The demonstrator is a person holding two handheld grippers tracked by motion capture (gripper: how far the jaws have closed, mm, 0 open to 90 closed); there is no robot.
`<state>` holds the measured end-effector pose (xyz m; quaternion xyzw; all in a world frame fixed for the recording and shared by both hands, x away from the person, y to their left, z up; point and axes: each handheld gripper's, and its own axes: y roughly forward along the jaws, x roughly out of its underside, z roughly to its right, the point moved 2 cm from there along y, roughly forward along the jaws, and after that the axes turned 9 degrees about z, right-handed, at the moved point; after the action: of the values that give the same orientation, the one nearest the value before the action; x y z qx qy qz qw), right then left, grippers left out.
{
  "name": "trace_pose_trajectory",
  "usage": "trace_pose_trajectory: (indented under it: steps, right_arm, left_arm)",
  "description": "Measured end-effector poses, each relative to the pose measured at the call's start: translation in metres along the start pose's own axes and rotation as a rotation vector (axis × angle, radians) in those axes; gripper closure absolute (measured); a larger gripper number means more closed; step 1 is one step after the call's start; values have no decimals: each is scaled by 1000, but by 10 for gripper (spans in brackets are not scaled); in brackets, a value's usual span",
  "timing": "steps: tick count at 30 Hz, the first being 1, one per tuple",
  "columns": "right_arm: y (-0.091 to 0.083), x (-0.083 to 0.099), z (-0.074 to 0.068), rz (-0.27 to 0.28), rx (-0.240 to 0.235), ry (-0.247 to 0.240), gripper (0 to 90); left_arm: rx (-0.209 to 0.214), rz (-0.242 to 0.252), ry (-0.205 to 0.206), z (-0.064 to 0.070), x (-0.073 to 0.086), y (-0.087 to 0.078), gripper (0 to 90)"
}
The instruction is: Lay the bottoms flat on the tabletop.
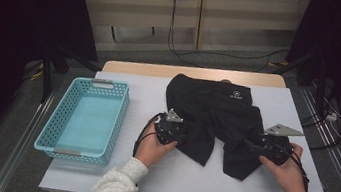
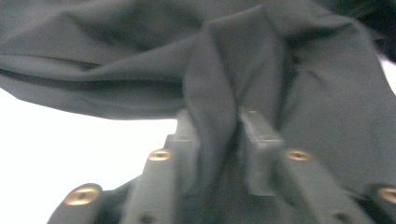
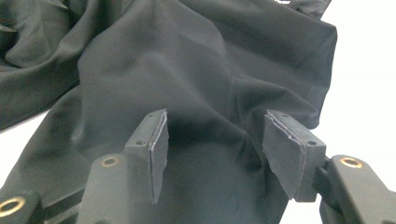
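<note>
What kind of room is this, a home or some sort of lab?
Probably a lab or recording setup, not a home: a white-covered table flanked by dark stands, loose cables on the floor behind, and a camera-carrying left gripper pinching a black garment.

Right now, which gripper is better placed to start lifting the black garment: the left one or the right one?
Probably the left. The left gripper already pinches a fold of the black garment between its jaws. The right gripper is open, jaws on either side of flat cloth, so it must close first.
</note>
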<state>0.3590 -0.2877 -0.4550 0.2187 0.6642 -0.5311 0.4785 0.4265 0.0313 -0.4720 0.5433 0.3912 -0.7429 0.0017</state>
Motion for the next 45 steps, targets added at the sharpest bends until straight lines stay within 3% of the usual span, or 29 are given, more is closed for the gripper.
trace_pose_trajectory:
  steps: [3,8,13,18,25,28,30,32,33,35,37,42,45]
  right_arm:
    - [-1,0,-1,3,-7,-3,416]
    - [-5,-1,-8,10,-20,-19,416]
    - [-9,-1,-13,15,-39,-26,416]
    - [-12,-3,-26,26,-70,-49,422]
    - [-8,-9,-61,27,-185,-82,518]
    - [0,-7,-73,2,-212,-111,541]
    - [8,-2,-76,-37,-199,-114,559]
    - [16,2,-76,-74,-187,-141,607]
    - [19,5,-74,-99,-188,-140,680]
    - [19,6,-69,-91,-188,-141,865]
    - [15,3,-60,-84,-197,-106,892]
    - [-7,-13,-42,24,-203,-20,894]
    - [-13,-11,-26,31,-156,-9,893]
  left_arm:
    - [30,-13,-25,1,-1,0,865]
    - [37,-15,-90,-4,-5,-9,875]
    - [0,40,-129,-18,-13,-30,876]
    - [-66,95,-158,-30,-17,-45,876]
    - [-91,87,-138,-32,-16,-45,872]
    - [-94,103,-128,-30,-16,-43,859]
    - [-81,99,-124,-29,-17,-43,800]
    - [-79,115,-127,-28,-18,-41,675]
    - [-71,122,-128,-27,-18,-41,621]
    - [-49,124,-121,-25,-19,-40,533]
    - [-38,139,-113,-23,-22,-39,476]
    - [-18,158,-103,-18,-26,-39,428]
    - [-11,156,-99,-16,-26,-38,415]
